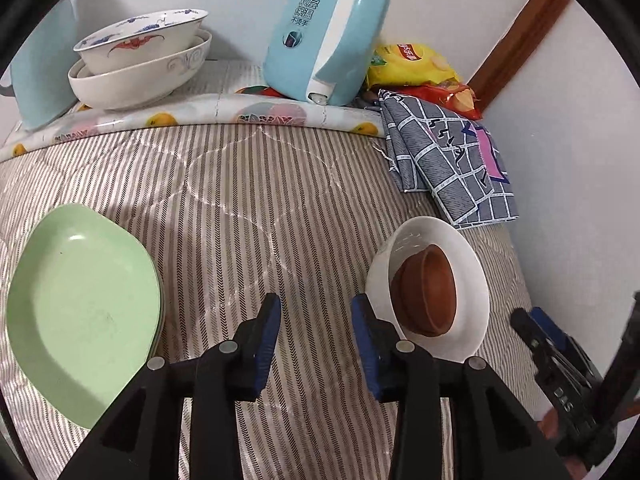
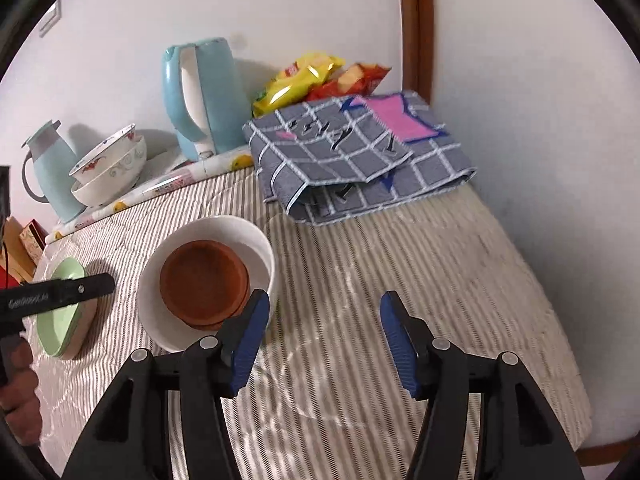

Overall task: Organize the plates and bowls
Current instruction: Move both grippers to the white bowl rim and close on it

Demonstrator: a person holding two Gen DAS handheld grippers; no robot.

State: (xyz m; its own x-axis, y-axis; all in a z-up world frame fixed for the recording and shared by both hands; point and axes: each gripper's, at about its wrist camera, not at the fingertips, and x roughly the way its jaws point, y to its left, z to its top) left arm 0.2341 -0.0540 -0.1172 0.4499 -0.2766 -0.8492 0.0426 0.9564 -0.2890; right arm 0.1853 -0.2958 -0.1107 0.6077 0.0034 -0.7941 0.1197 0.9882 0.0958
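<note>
A white bowl (image 1: 472, 280) with a brown bowl (image 1: 426, 292) nested inside sits on the striped cloth; both also show in the right wrist view, the white bowl (image 2: 256, 236) and the brown bowl (image 2: 202, 278). Stacked green plates (image 1: 80, 308) lie at the left and show small in the right wrist view (image 2: 64, 312). Two patterned white bowls (image 1: 140, 60) are stacked at the back (image 2: 112, 168). My left gripper (image 1: 316, 320) is open and empty between the plates and the white bowl. My right gripper (image 2: 320, 320) is open and empty, just right of the white bowl.
A light blue kettle (image 1: 328, 32) (image 2: 208, 96) stands at the back beside snack bags (image 1: 416, 64) (image 2: 312, 80) and a folded checked cloth (image 1: 448, 160) (image 2: 352, 160). A blue thermos jug (image 2: 52, 168) stands far left. The wall is close on the right.
</note>
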